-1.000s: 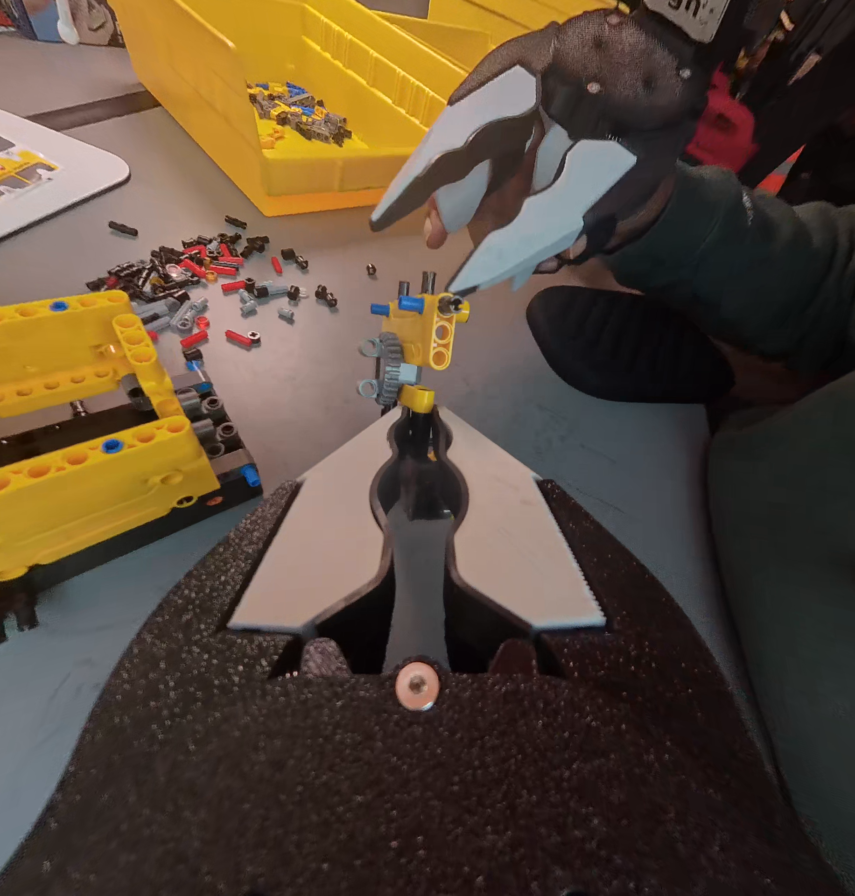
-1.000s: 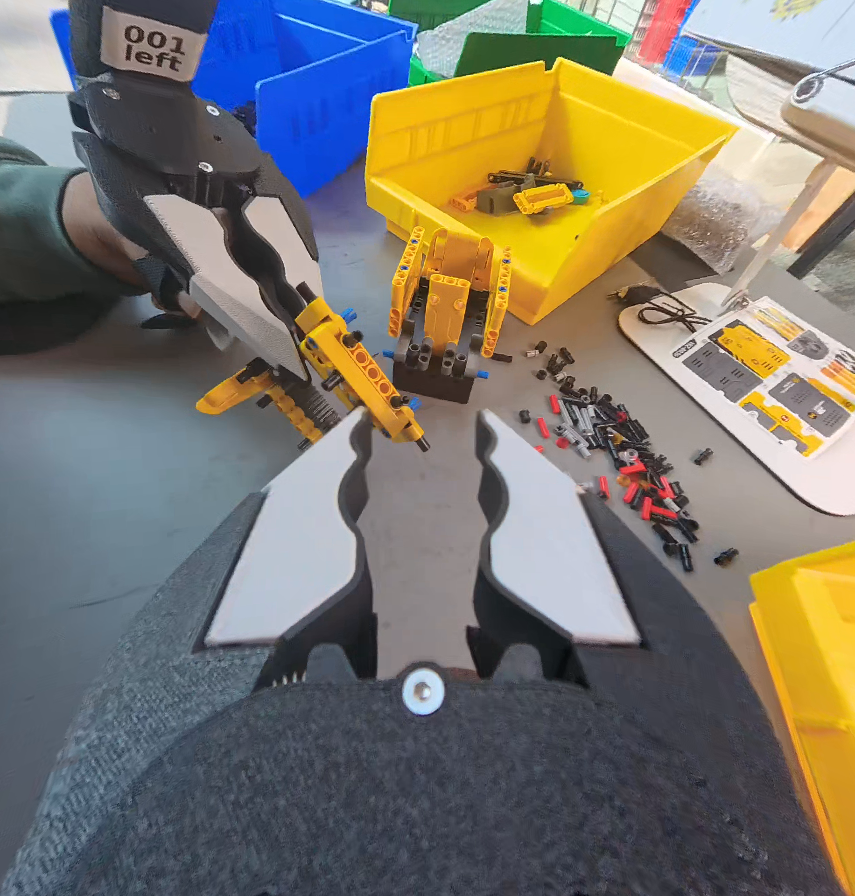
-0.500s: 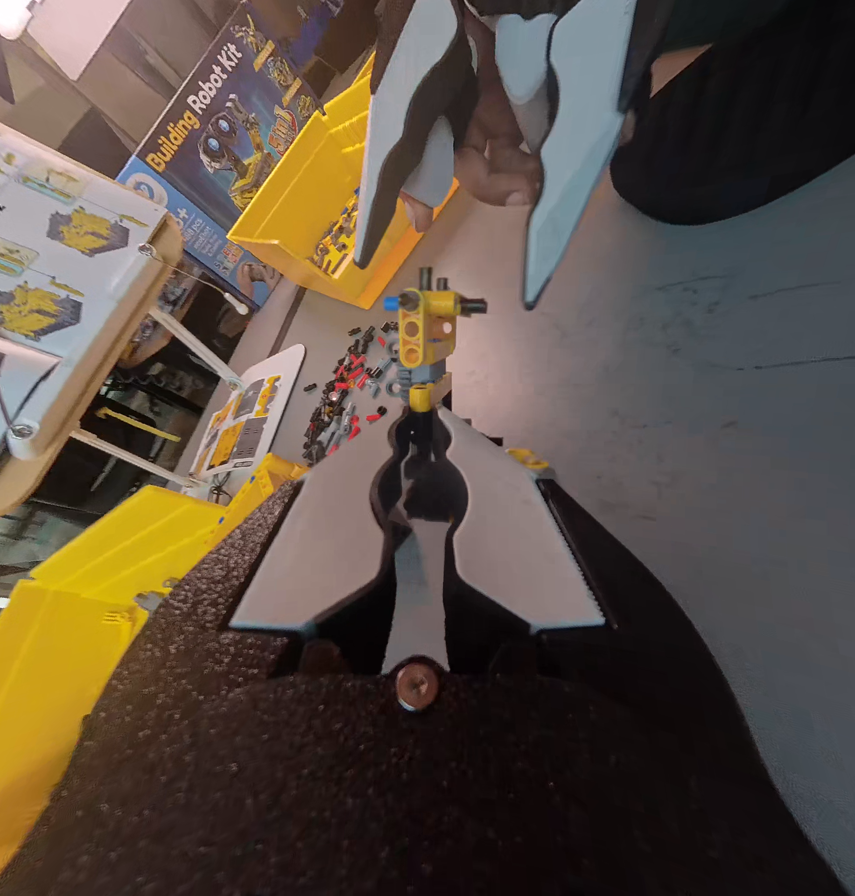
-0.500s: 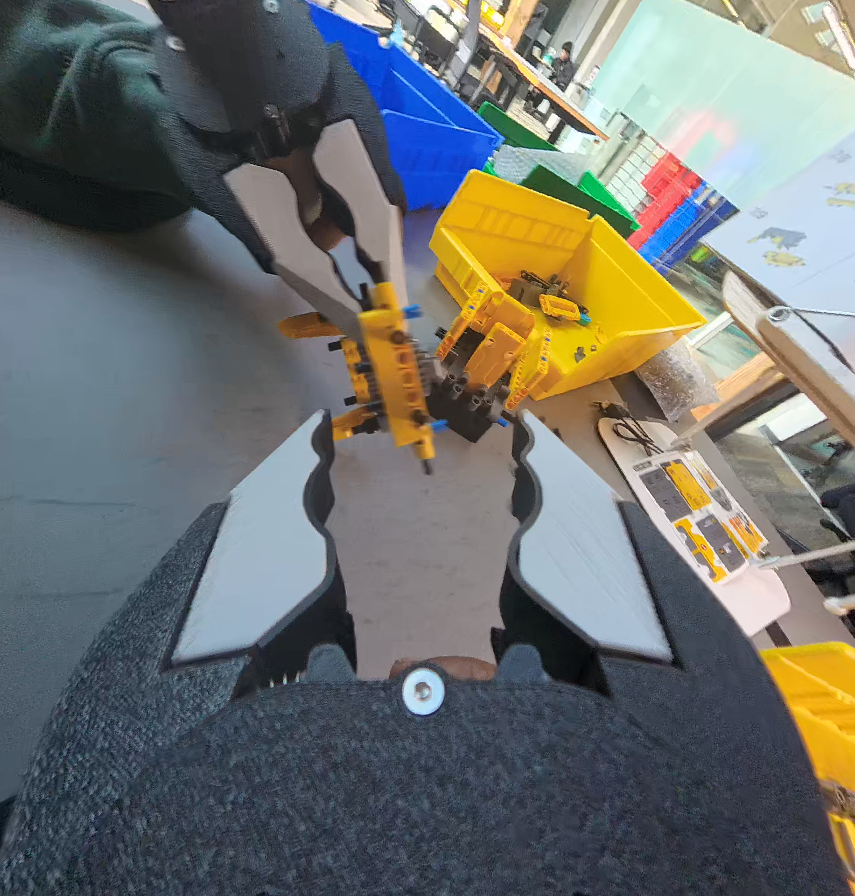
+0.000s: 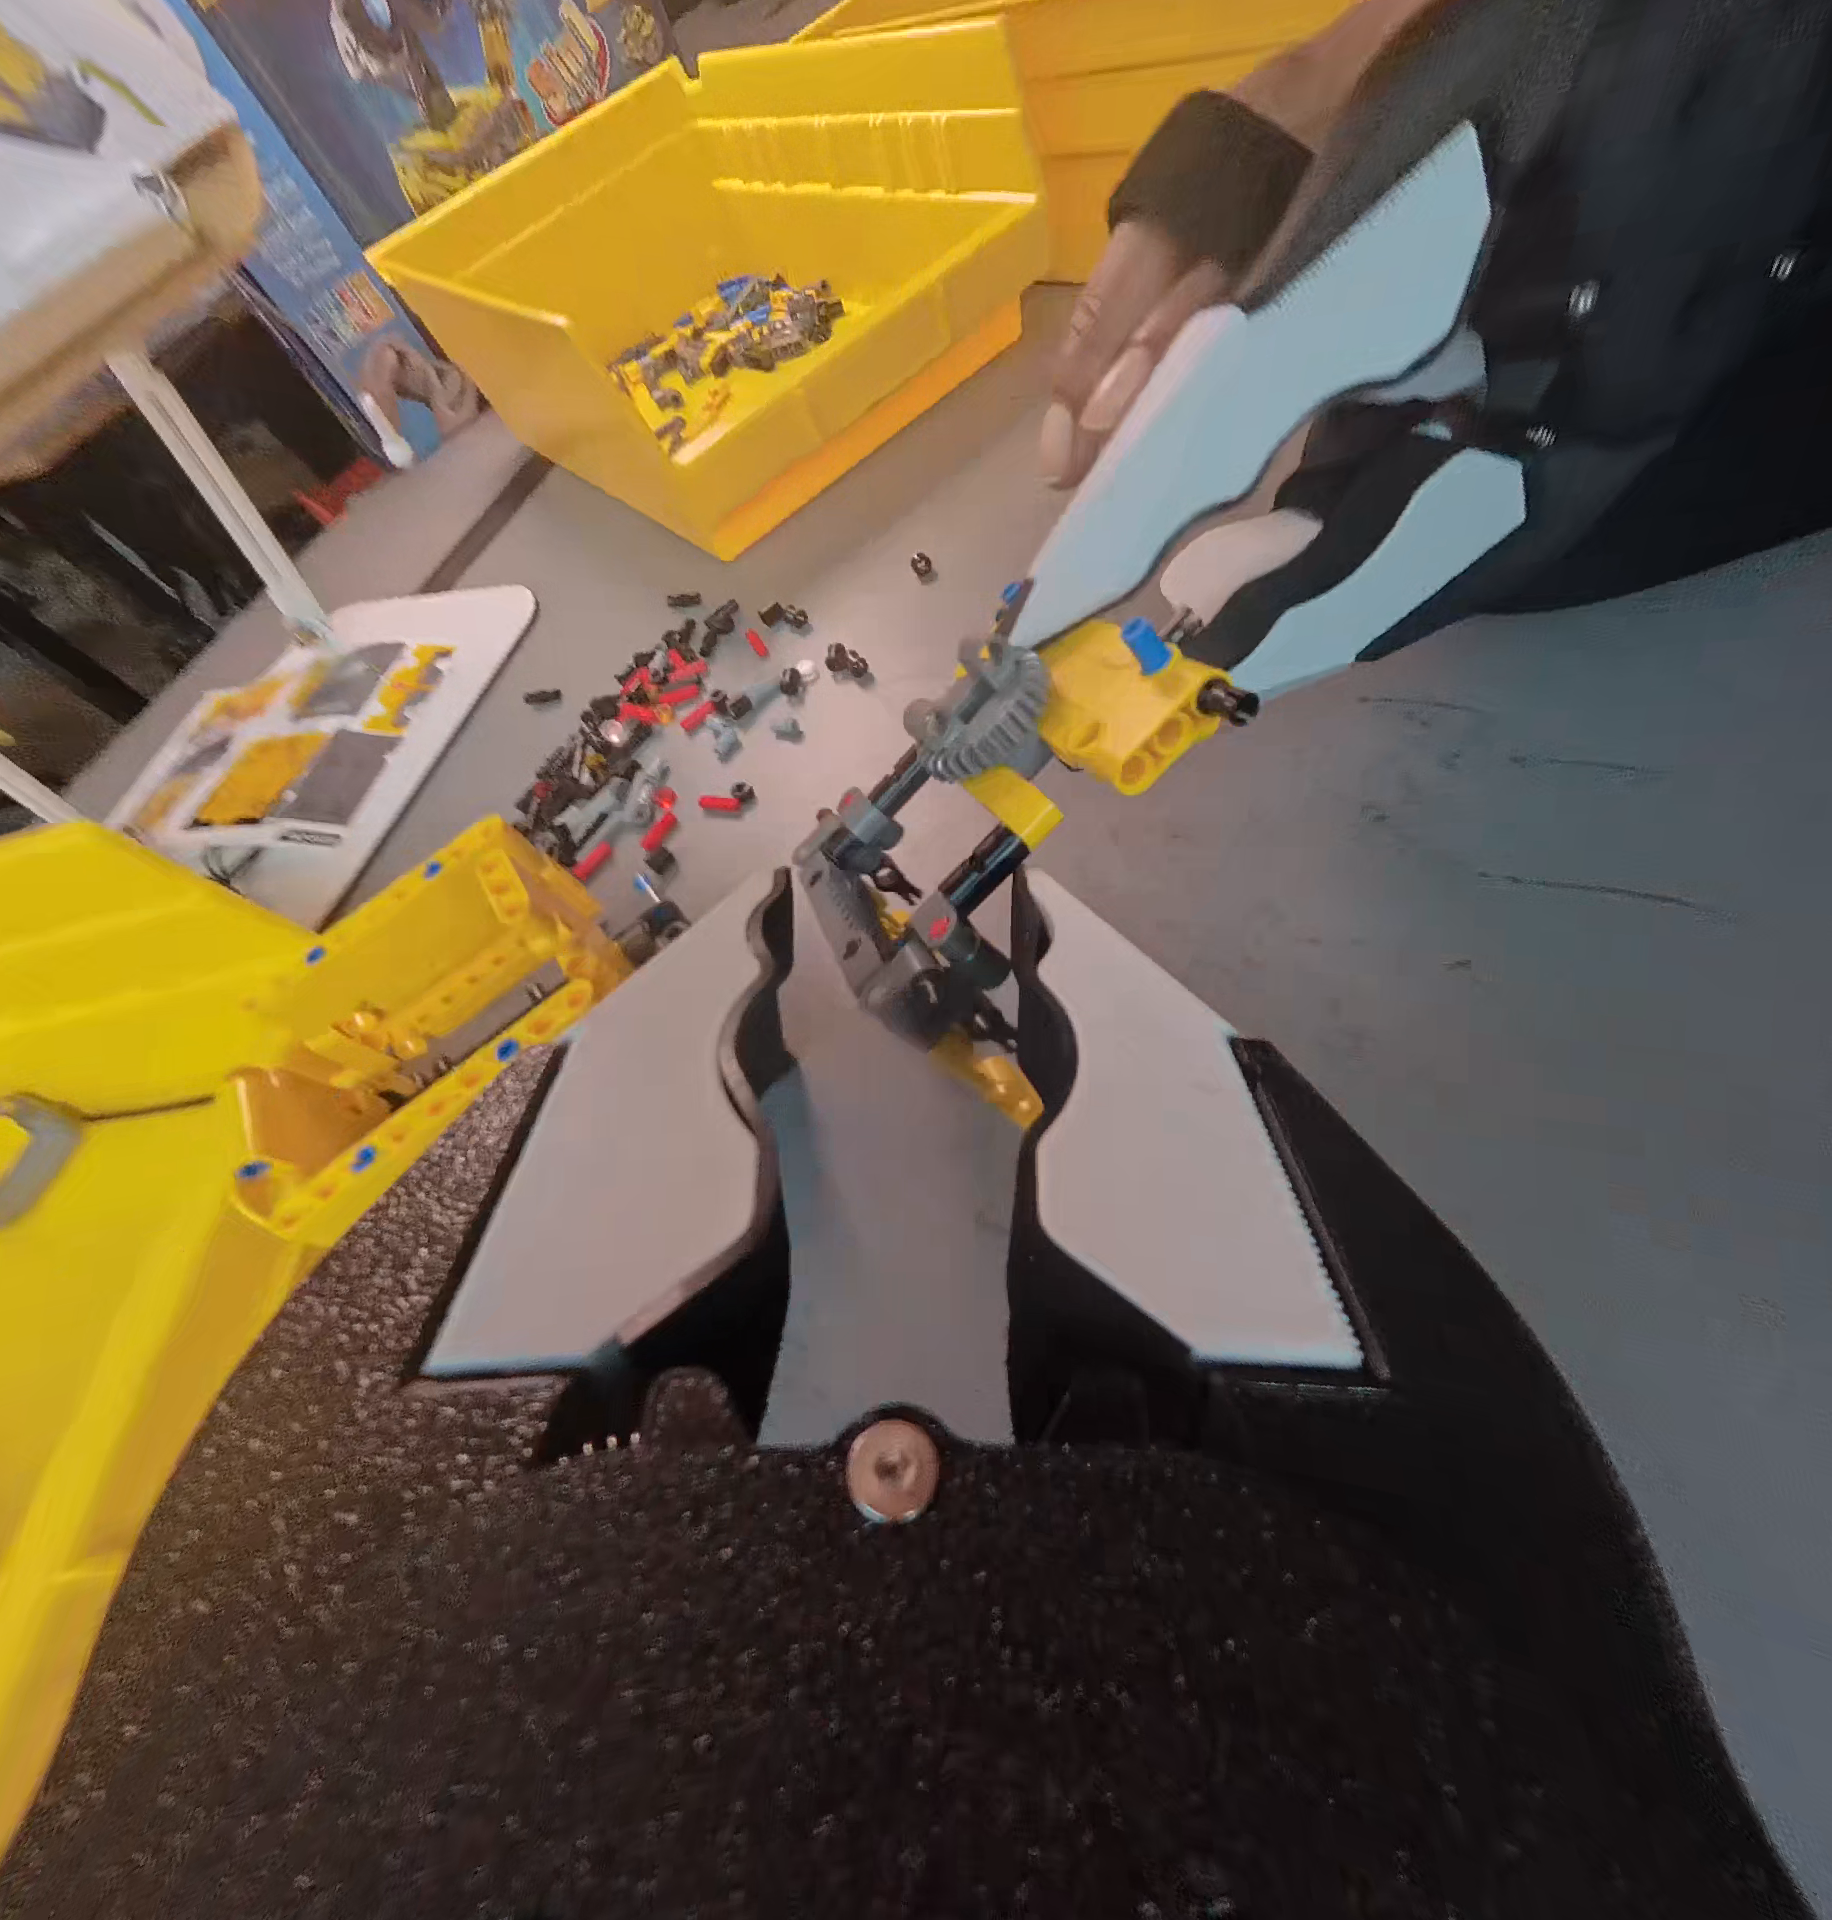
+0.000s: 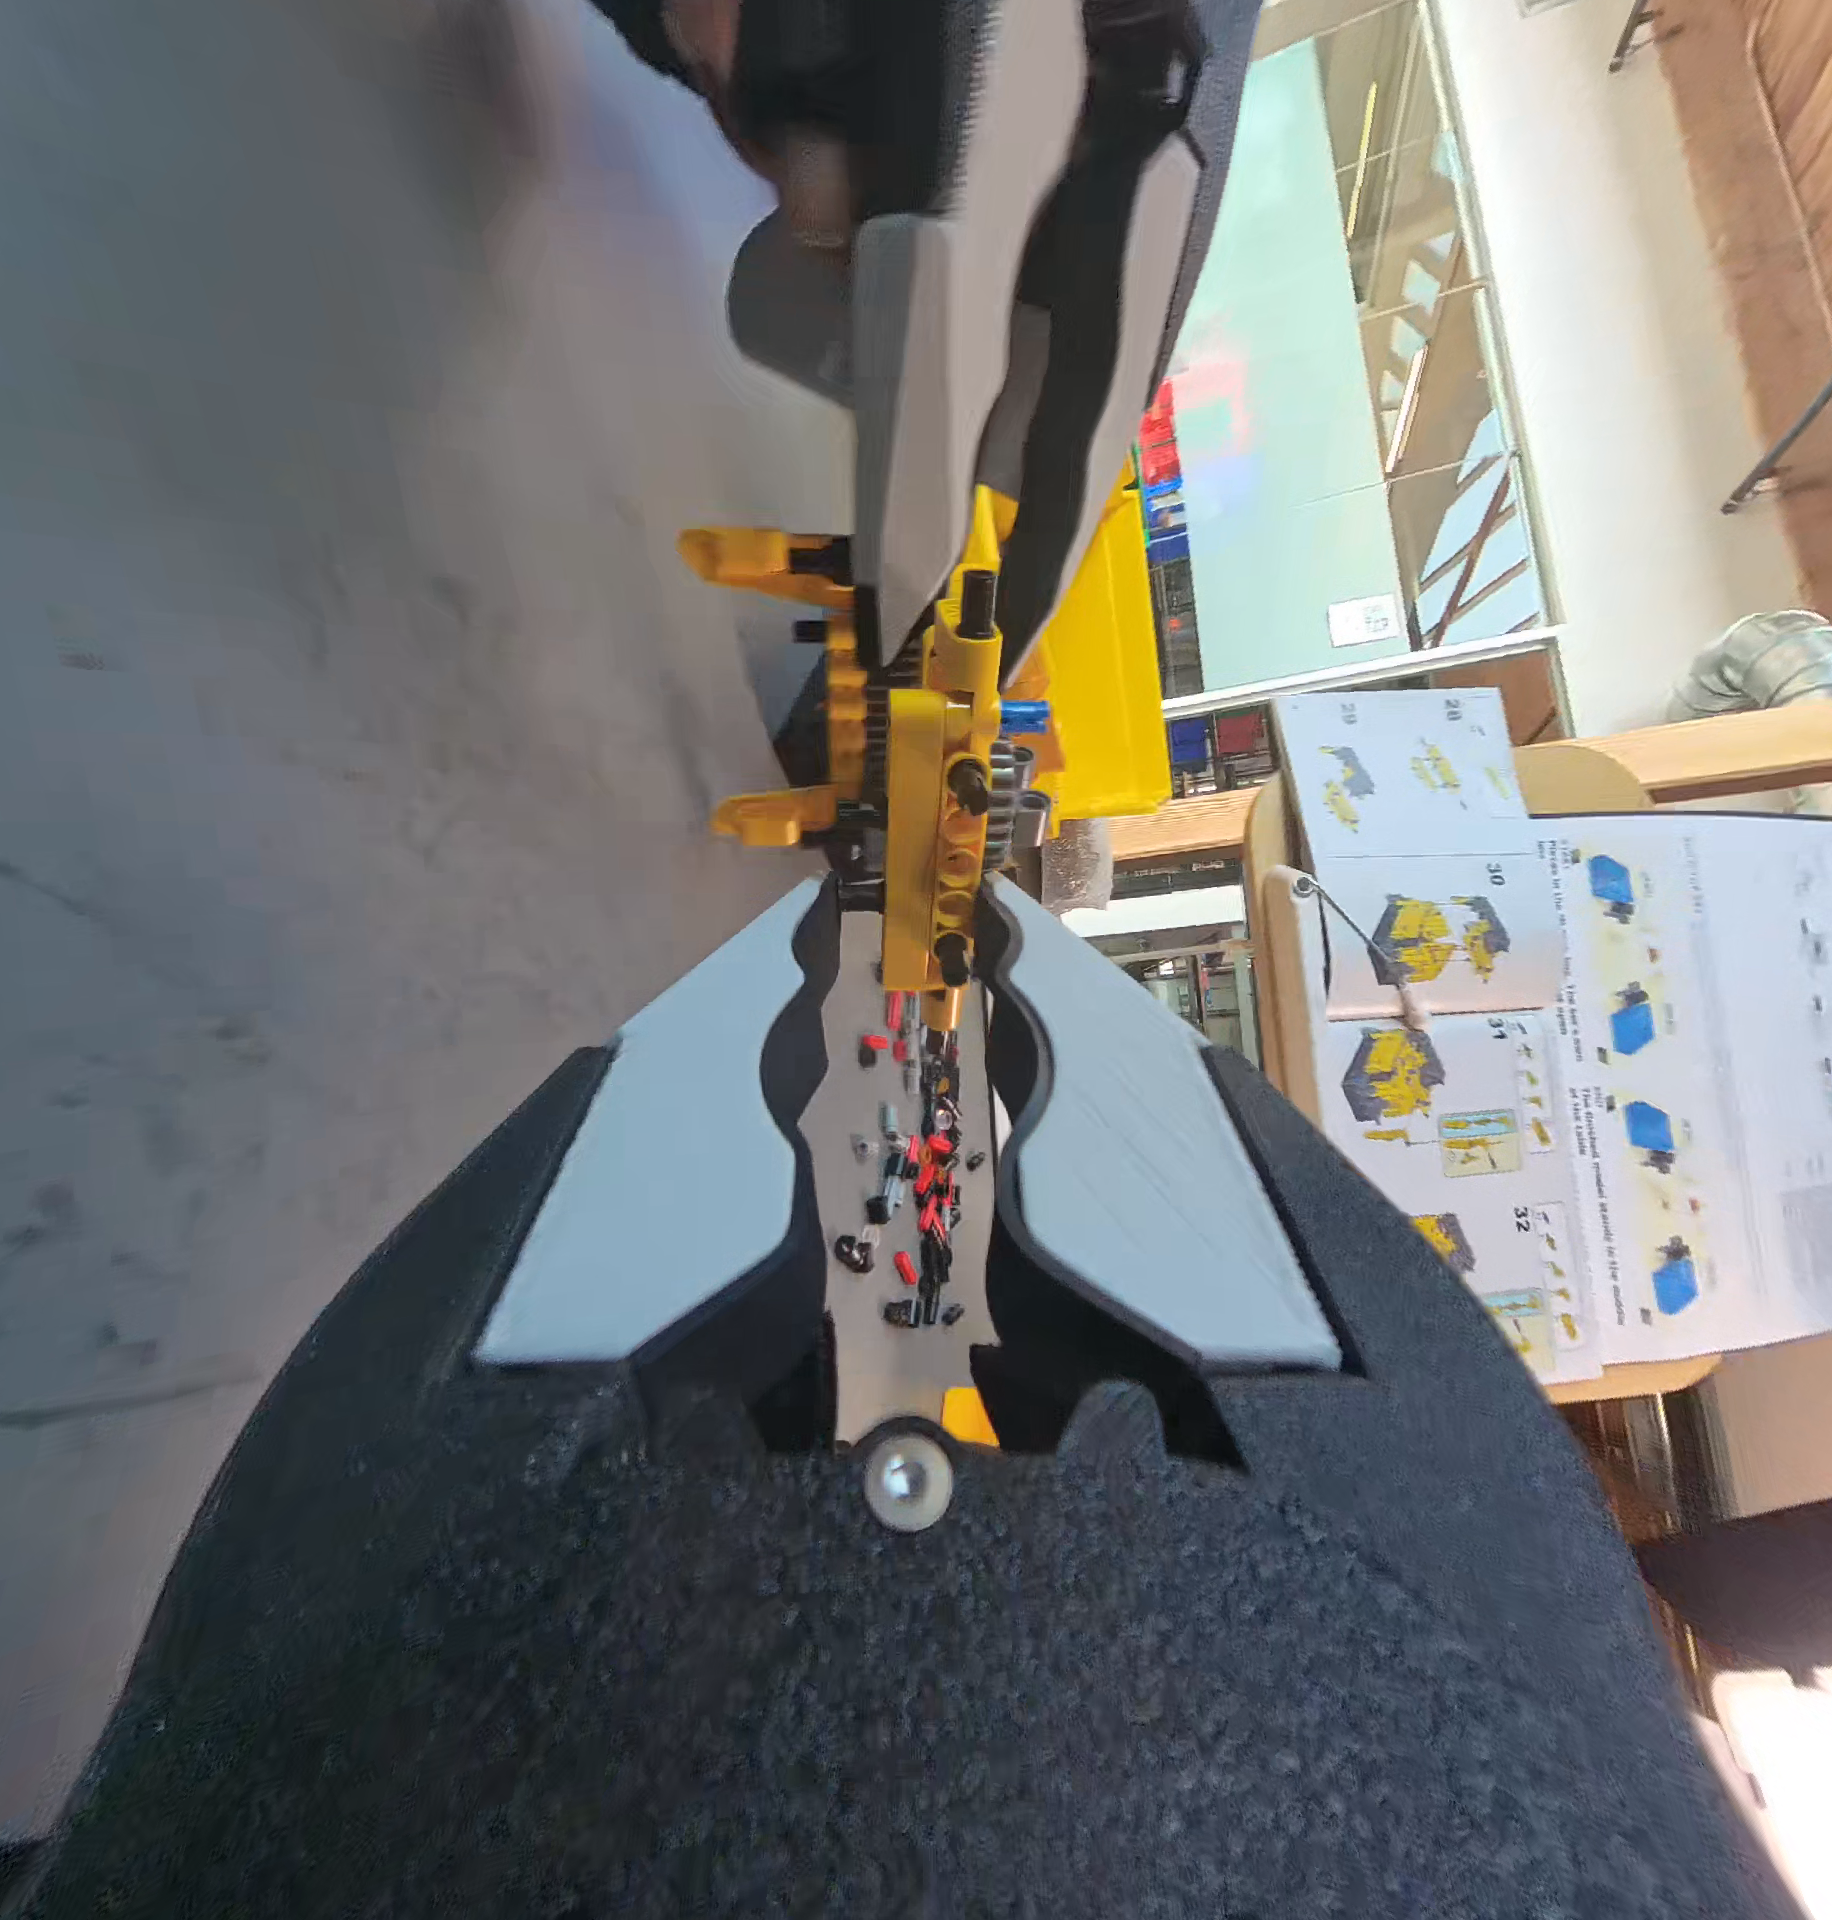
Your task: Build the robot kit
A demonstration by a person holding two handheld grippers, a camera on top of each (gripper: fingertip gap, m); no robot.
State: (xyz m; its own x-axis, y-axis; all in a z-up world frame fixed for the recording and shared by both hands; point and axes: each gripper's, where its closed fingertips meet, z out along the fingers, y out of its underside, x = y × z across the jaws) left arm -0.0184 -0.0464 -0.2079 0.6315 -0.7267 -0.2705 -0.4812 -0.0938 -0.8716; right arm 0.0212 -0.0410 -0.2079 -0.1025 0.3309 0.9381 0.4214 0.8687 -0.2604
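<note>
Two grippers show: the left gripper (image 5: 901,904) and the right gripper (image 5: 1130,665). One small yellow brick assembly (image 5: 1005,790) with one grey gear (image 5: 990,717) sits between them. One larger yellow-and-black brick model (image 5: 455,987) stands on the table. Two yellow bins are clear: a far yellow bin (image 5: 746,270) and a near yellow bin (image 5: 81,1091). One instruction sheet (image 5: 309,727) lies flat. The loose small pieces (image 5: 652,748), red, black and grey, are too many to count.
</note>
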